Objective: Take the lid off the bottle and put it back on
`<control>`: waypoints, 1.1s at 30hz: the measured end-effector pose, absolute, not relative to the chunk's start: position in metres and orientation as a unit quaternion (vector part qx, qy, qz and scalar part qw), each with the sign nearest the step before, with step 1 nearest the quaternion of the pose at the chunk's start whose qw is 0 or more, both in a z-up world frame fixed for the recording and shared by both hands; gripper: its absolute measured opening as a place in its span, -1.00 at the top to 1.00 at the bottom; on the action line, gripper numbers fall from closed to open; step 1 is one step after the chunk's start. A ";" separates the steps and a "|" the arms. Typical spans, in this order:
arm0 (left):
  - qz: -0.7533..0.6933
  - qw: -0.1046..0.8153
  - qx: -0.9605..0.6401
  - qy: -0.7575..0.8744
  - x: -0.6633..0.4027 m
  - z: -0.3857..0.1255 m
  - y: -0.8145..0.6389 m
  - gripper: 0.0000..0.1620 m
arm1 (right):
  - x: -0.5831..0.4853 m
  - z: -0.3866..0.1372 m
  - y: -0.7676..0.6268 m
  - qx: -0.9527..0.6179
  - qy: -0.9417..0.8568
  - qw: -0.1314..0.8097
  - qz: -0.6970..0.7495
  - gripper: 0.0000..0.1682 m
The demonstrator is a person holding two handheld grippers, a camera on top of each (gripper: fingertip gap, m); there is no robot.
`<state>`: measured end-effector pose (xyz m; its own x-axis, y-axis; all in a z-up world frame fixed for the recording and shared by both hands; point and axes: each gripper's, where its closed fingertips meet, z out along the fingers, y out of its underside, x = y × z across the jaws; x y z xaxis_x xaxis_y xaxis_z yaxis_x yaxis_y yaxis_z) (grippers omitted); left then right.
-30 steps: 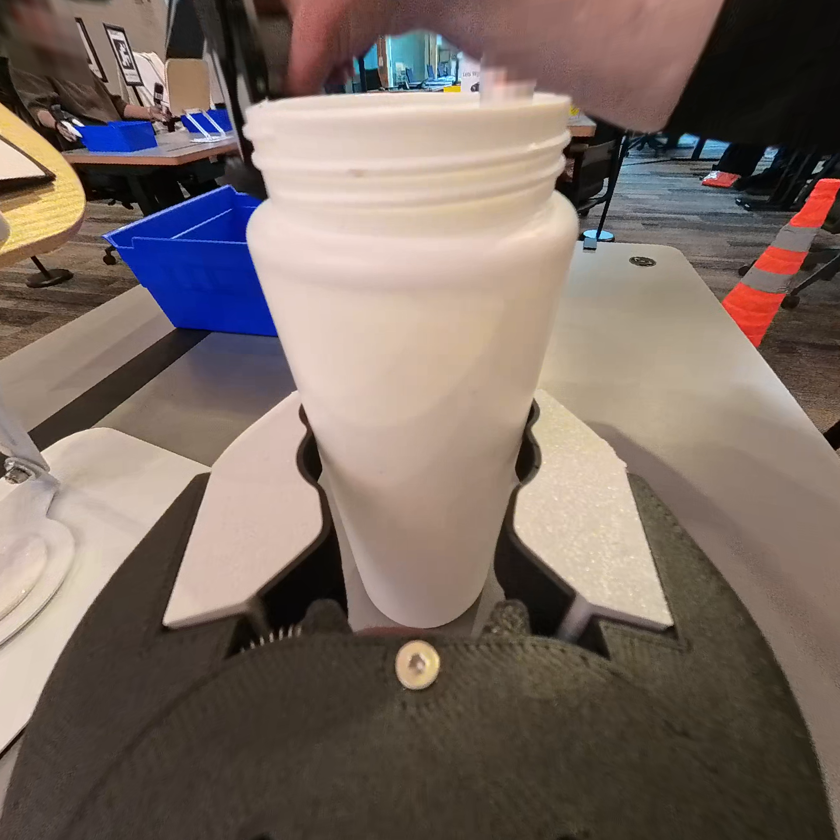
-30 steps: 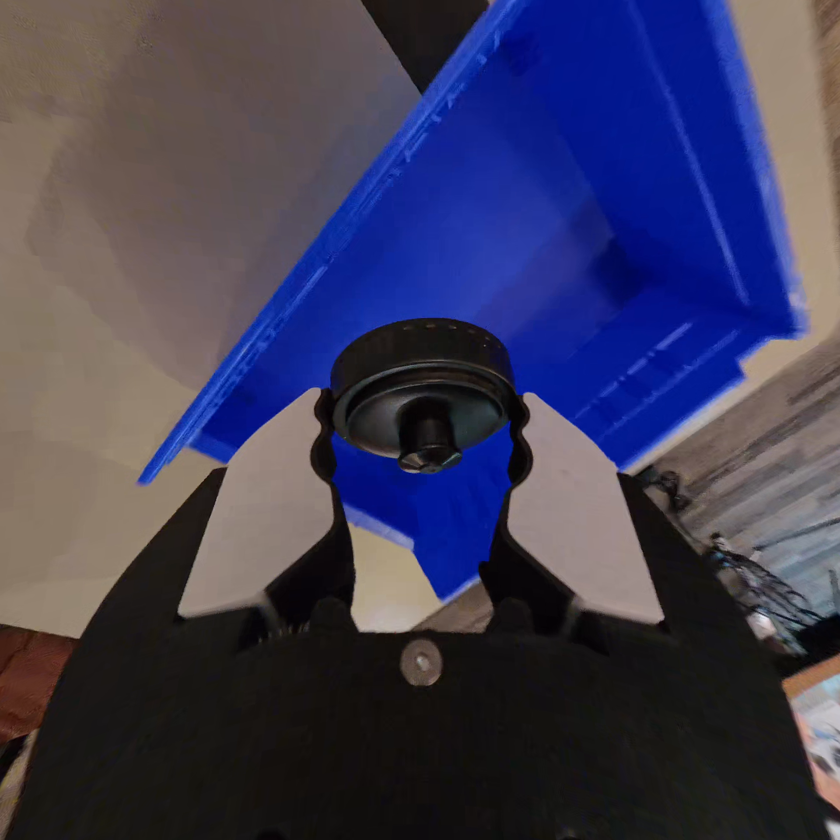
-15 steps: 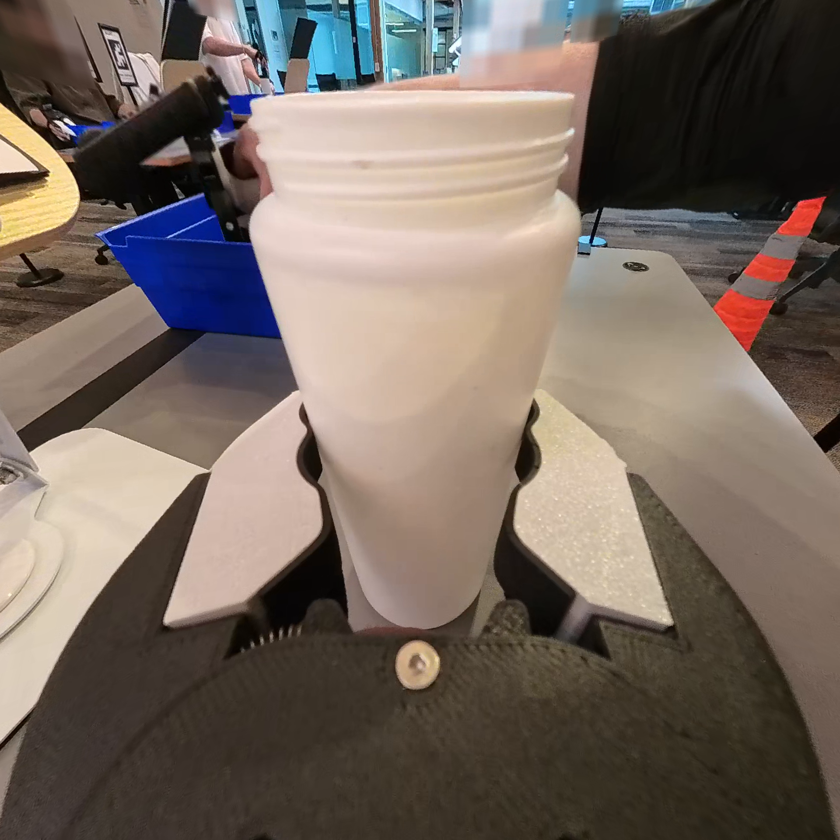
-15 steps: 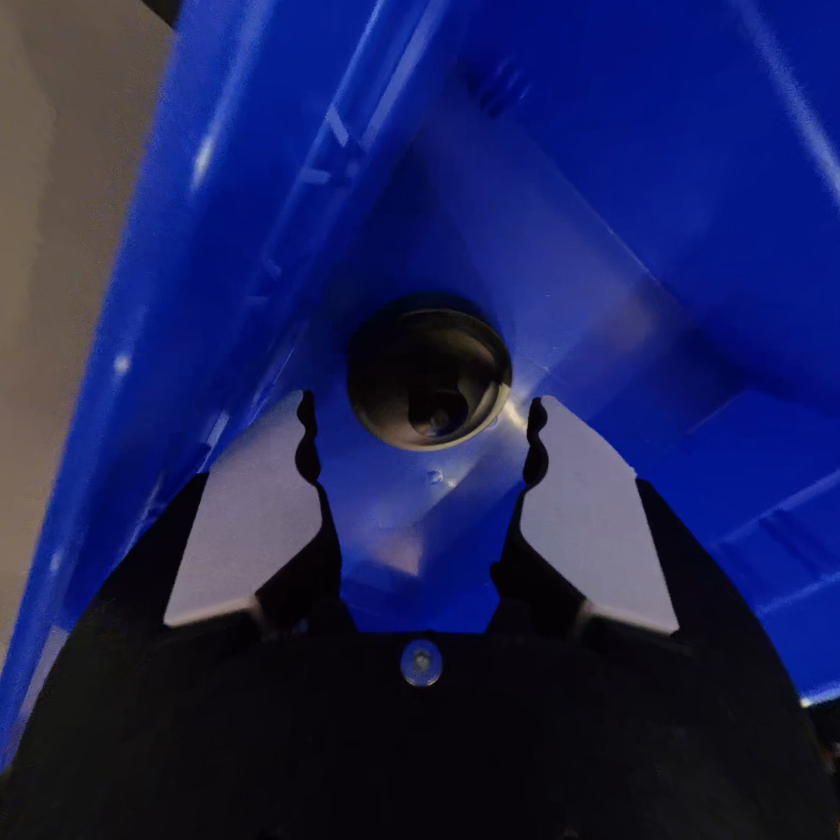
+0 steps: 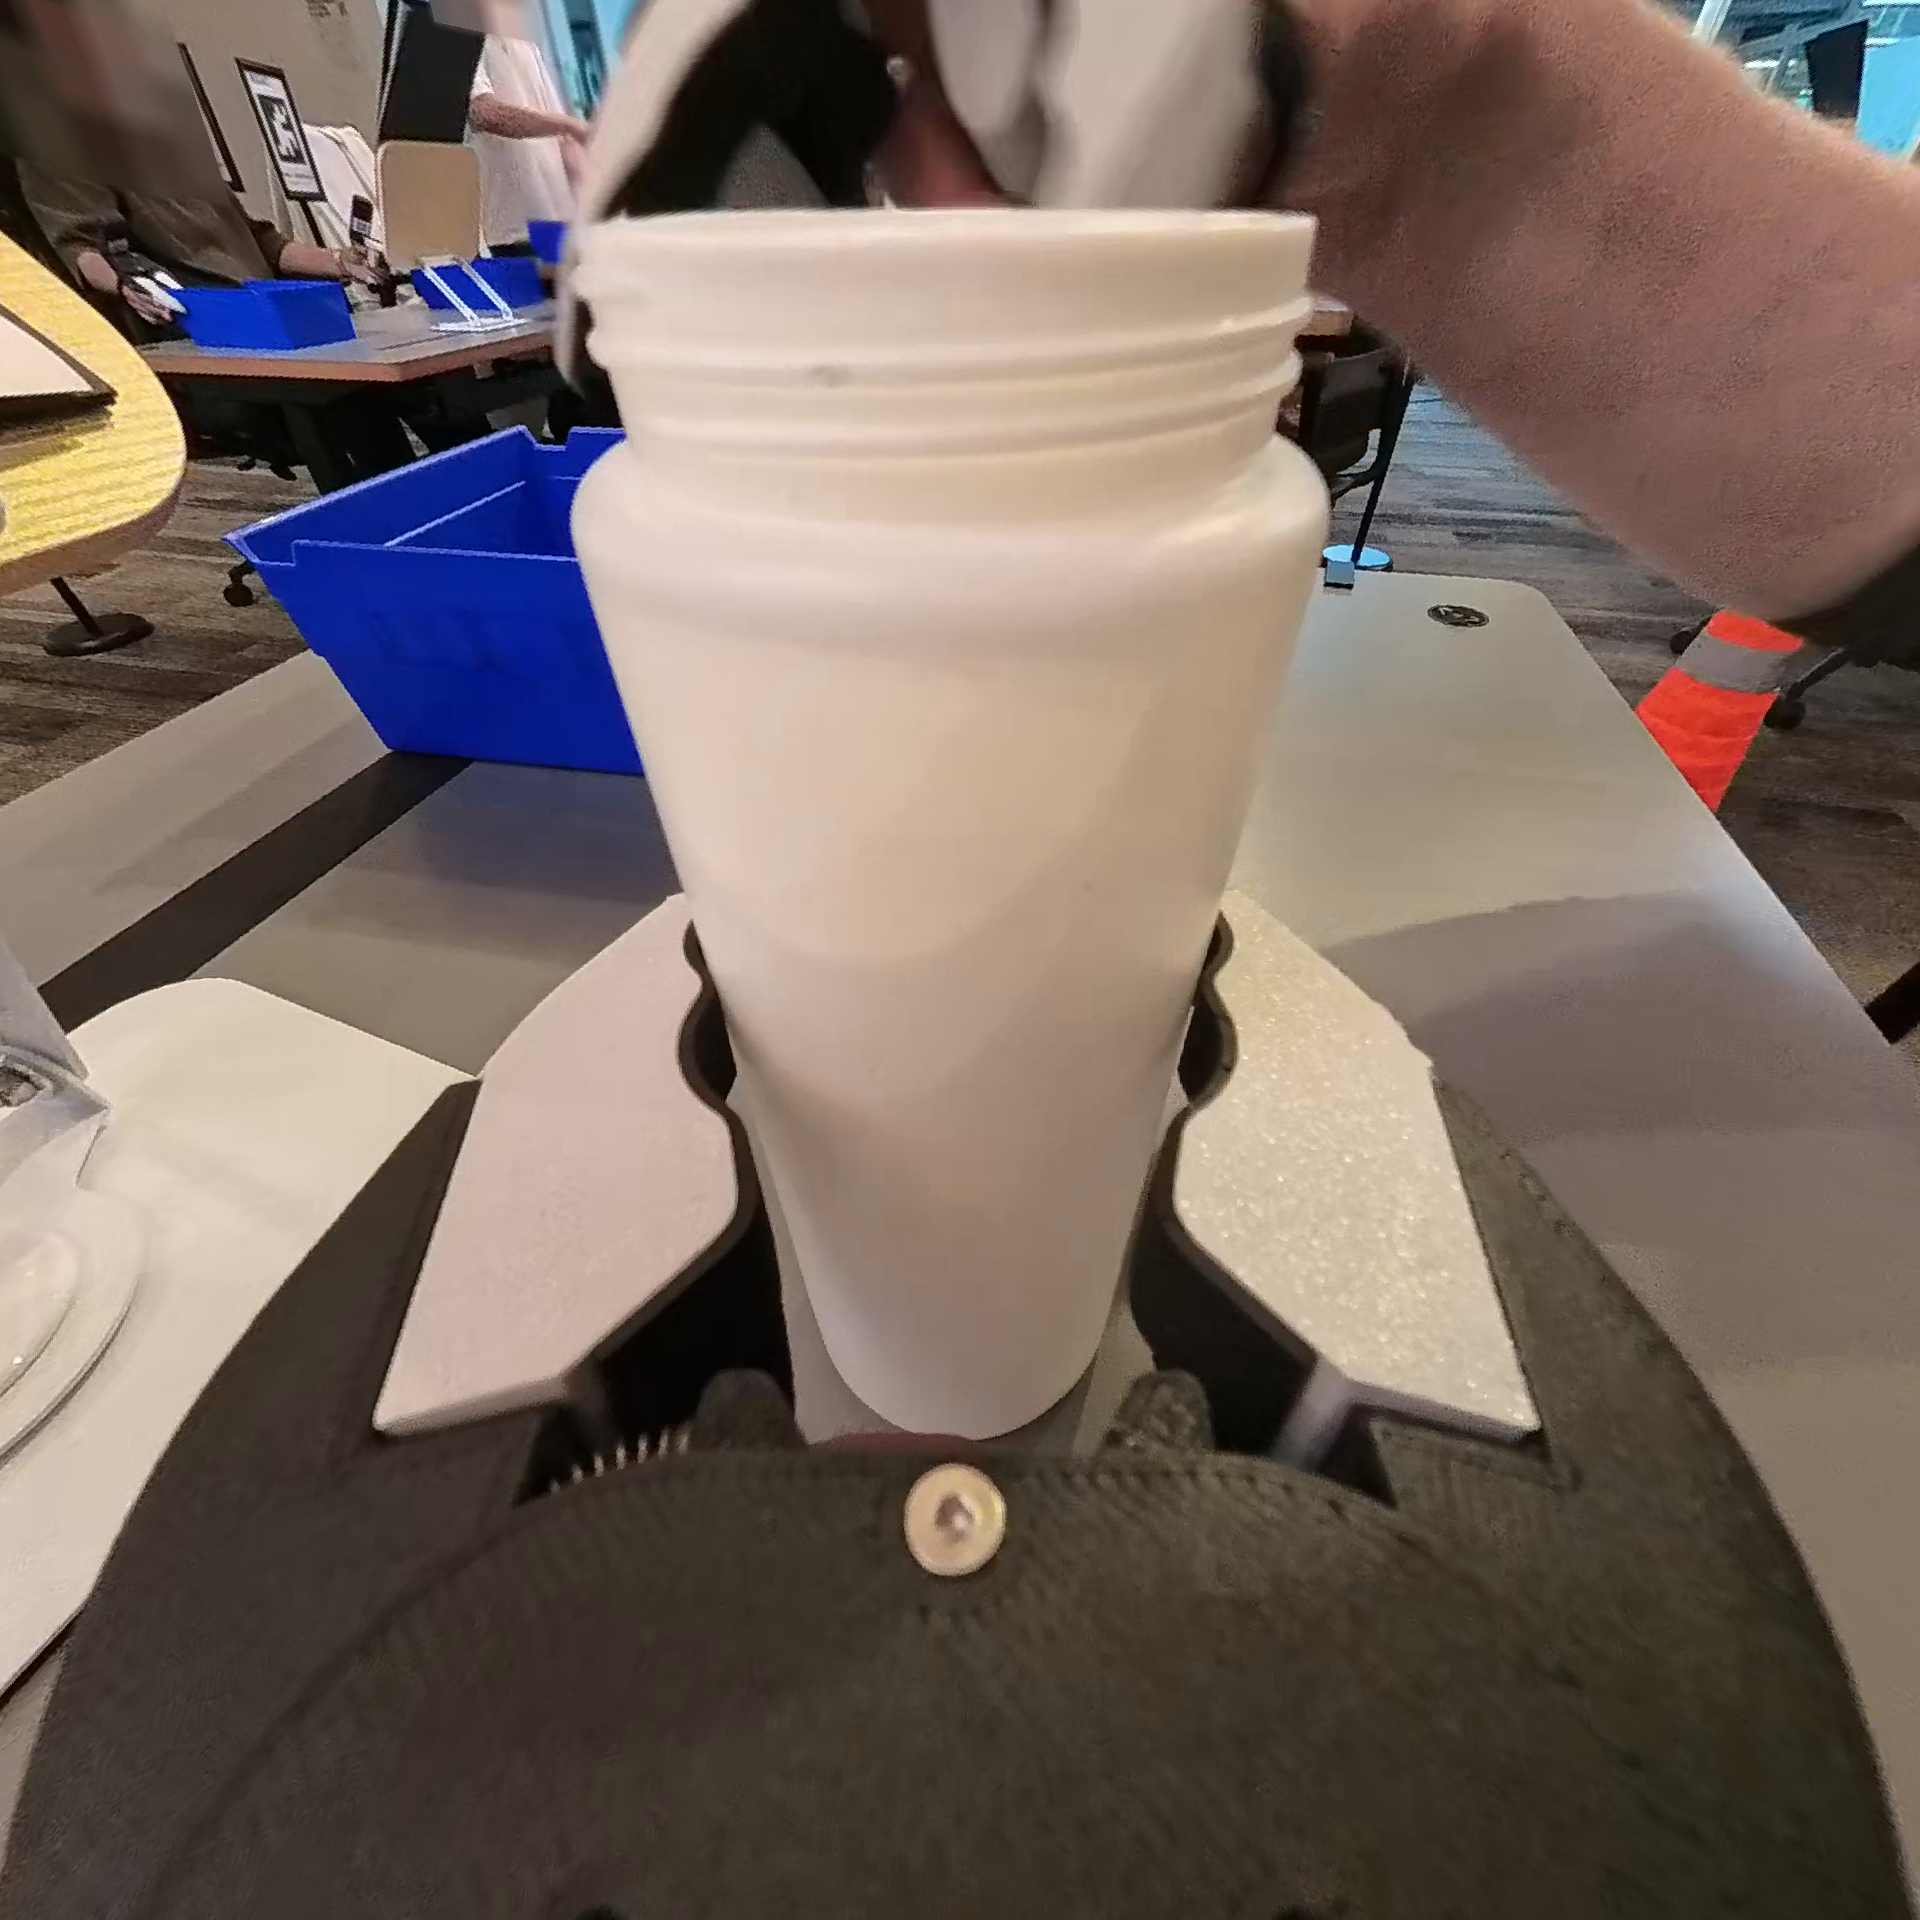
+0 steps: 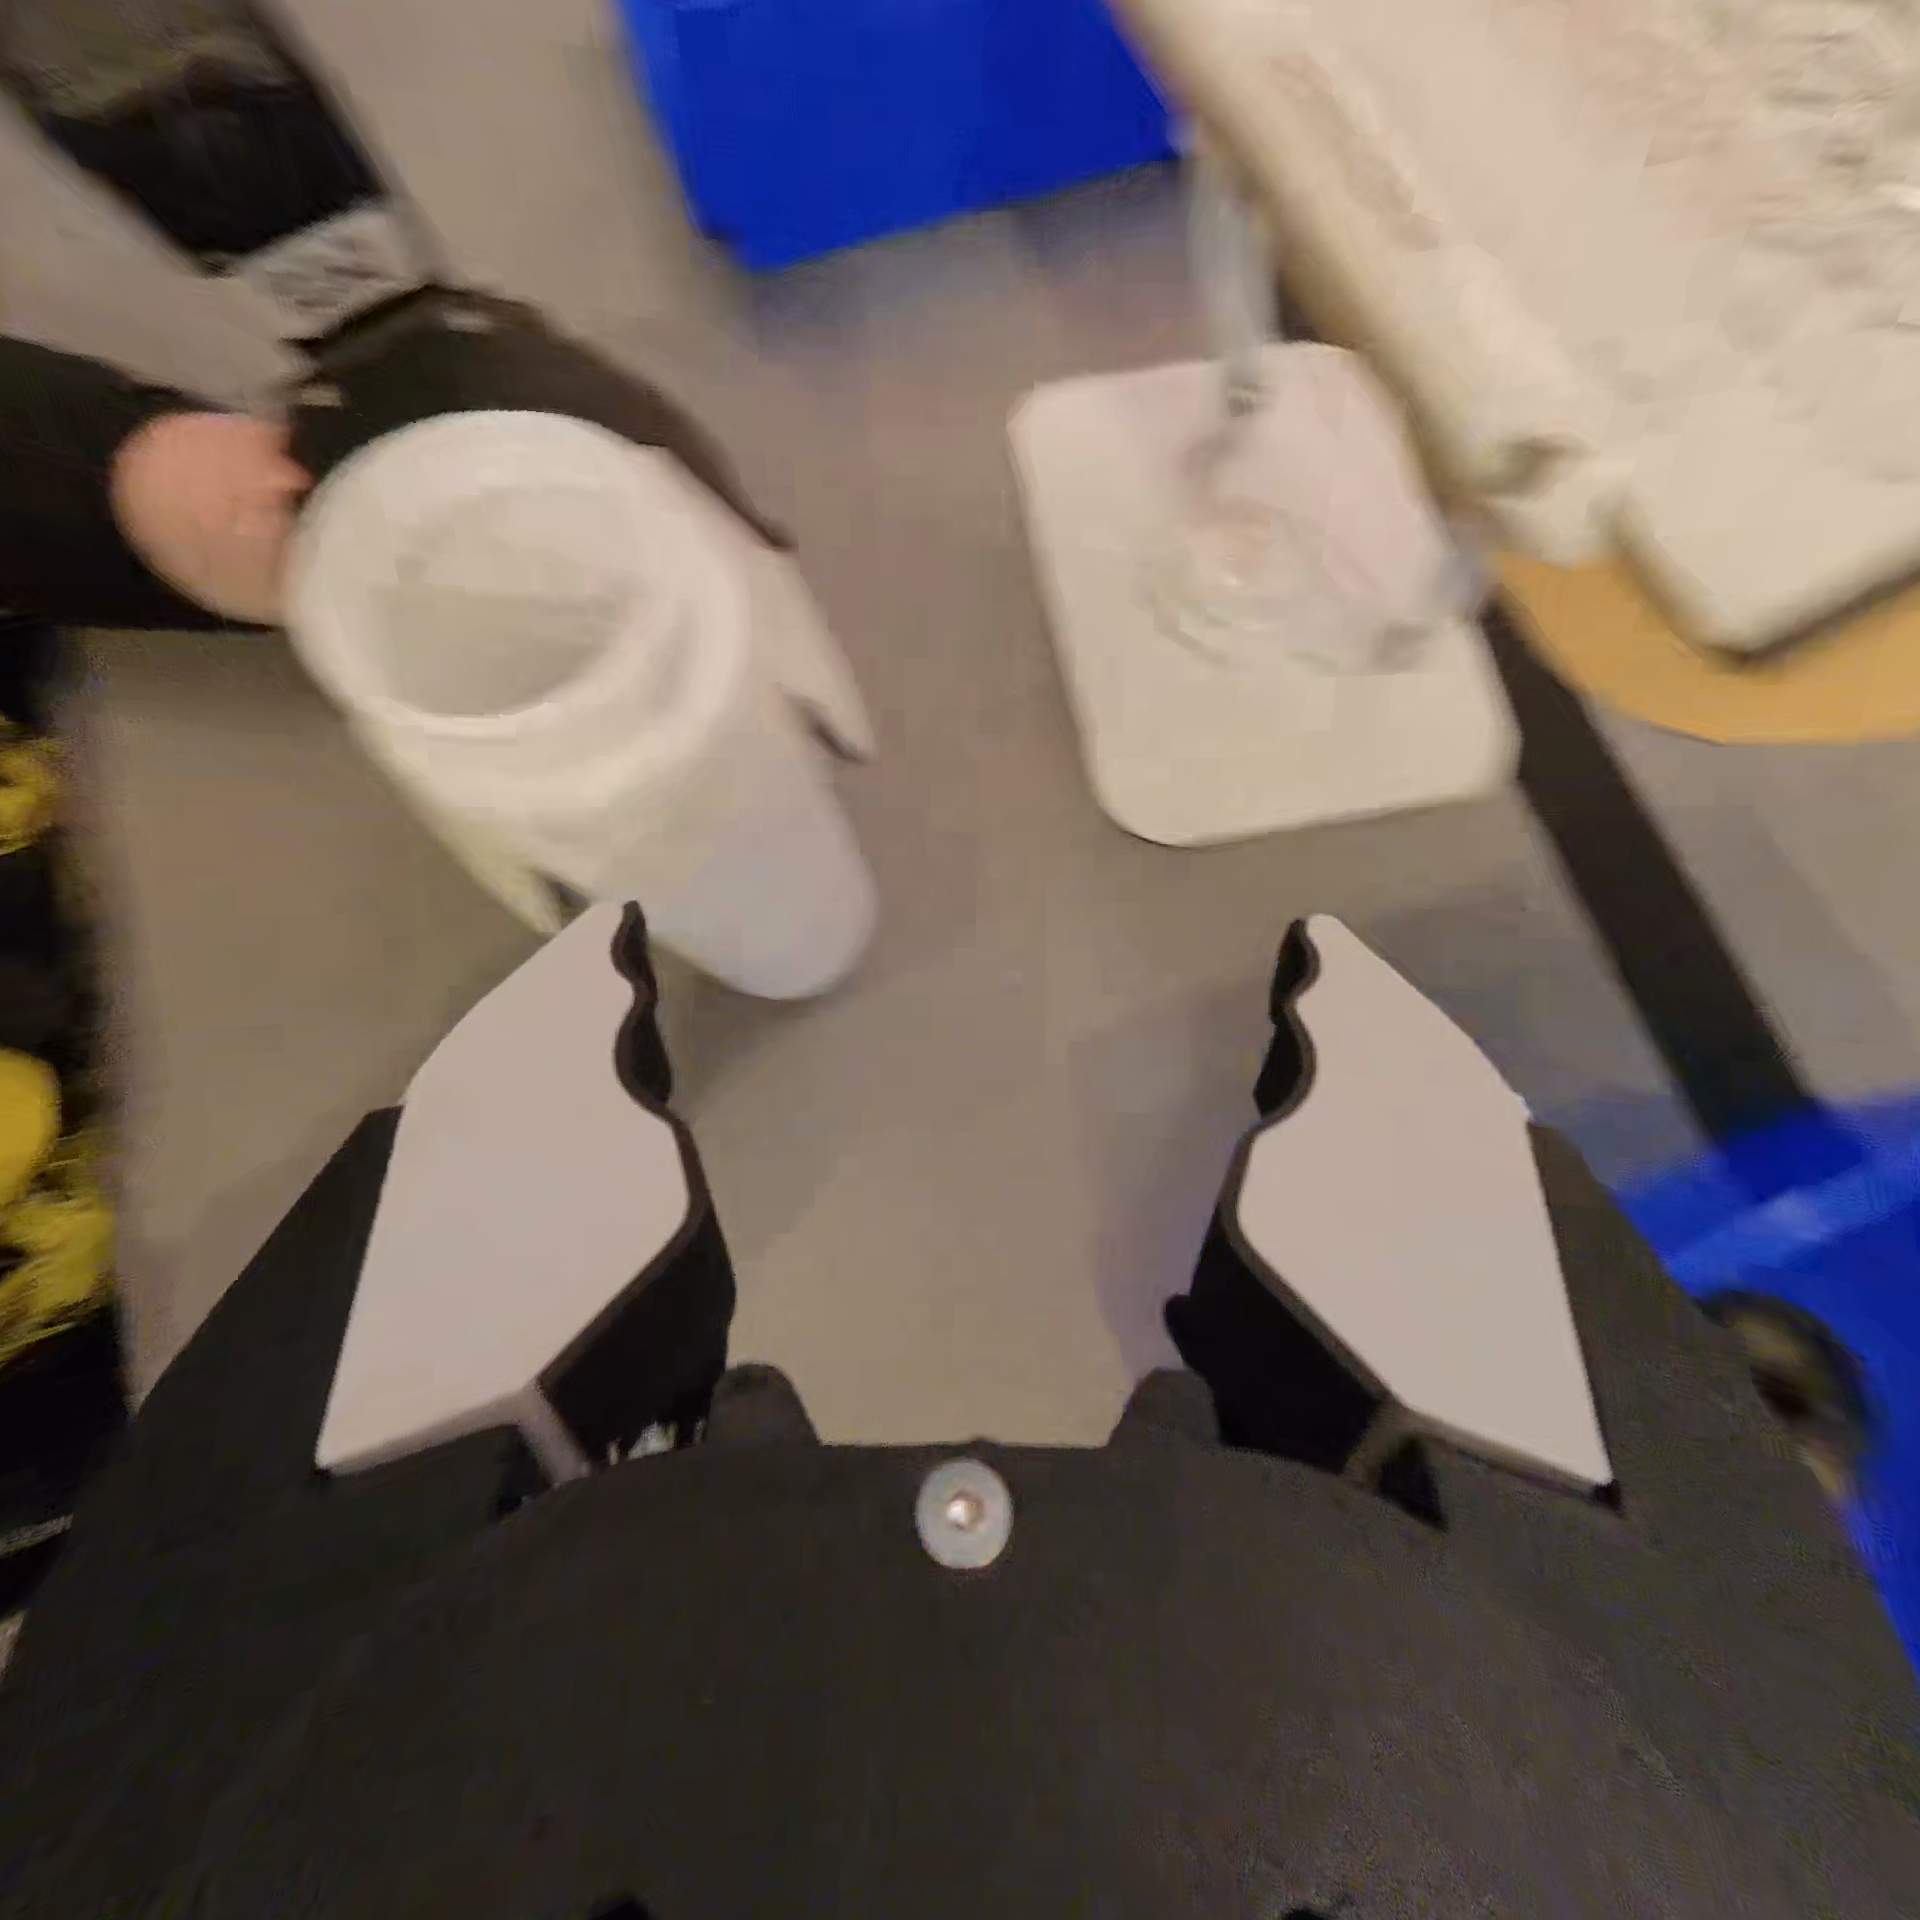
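Note:
A white bottle (image 5: 951, 727) with a bare threaded mouth and no lid stands on the grey table (image 5: 1455, 831). My left gripper (image 5: 958, 935) is shut on its lower body. My right gripper (image 6: 961, 925) is open and empty, looking down over the table. The bottle (image 6: 540, 644) lies up and to the left of it, apart from it. In the left wrist view the right gripper (image 5: 883, 125) and a person's forearm (image 5: 1610, 364) hover just above the bottle's mouth. A dark round blur (image 6: 1787, 1361) sits in a blue bin at the right; I cannot tell whether it is the lid.
A blue bin (image 5: 447, 634) stands on the table behind and left of the bottle. A white base plate (image 6: 1247, 748) with a clear stand is beside it. An orange cone (image 5: 1714, 717) stands off the table's right edge. A wooden table (image 5: 73, 478) is at the left.
My right gripper let the black lid go inside the blue bin, opened, and swung back over the bottle. My left gripper and the bottle have stayed put.

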<state>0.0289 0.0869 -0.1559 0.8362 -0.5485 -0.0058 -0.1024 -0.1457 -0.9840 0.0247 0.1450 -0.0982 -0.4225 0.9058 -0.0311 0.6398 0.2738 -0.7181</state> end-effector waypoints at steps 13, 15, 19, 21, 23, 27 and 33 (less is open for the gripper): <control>-0.197 0.614 -0.734 0.213 0.029 -0.155 0.086 -0.06 | -0.012 -0.137 0.044 -0.449 -0.716 0.187 0.501 -0.24; -0.201 0.617 -0.731 0.210 0.029 -0.155 0.087 -0.06 | -0.012 -0.137 0.044 -0.450 -0.714 0.189 0.503 -0.23; -0.218 0.612 -0.731 0.209 0.032 -0.158 0.086 -0.05 | -0.011 -0.132 0.047 -0.455 -0.692 0.182 0.530 -0.22; -0.227 0.618 -0.725 0.203 0.030 -0.156 0.086 -0.01 | -0.009 -0.125 0.053 -0.459 -0.676 0.186 0.546 -0.22; -0.232 0.627 -0.719 0.191 0.025 -0.153 0.086 0.05 | -0.004 -0.111 0.066 -0.468 -0.658 0.198 0.556 -0.22; -0.212 0.628 -0.729 0.170 0.013 -0.161 0.092 0.17 | 0.016 -0.057 0.130 -0.516 -0.617 0.275 0.527 -0.22; -0.181 0.624 -0.745 0.153 0.005 -0.172 0.100 0.43 | 0.055 -0.017 0.274 -0.646 -0.552 0.372 0.374 -0.22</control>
<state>0.0049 0.0998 -0.1722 0.8875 -0.4540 0.0784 -0.0026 -0.1752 -0.9845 0.0553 0.2741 -0.0170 0.1117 0.9911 -0.0718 0.4342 -0.1137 -0.8936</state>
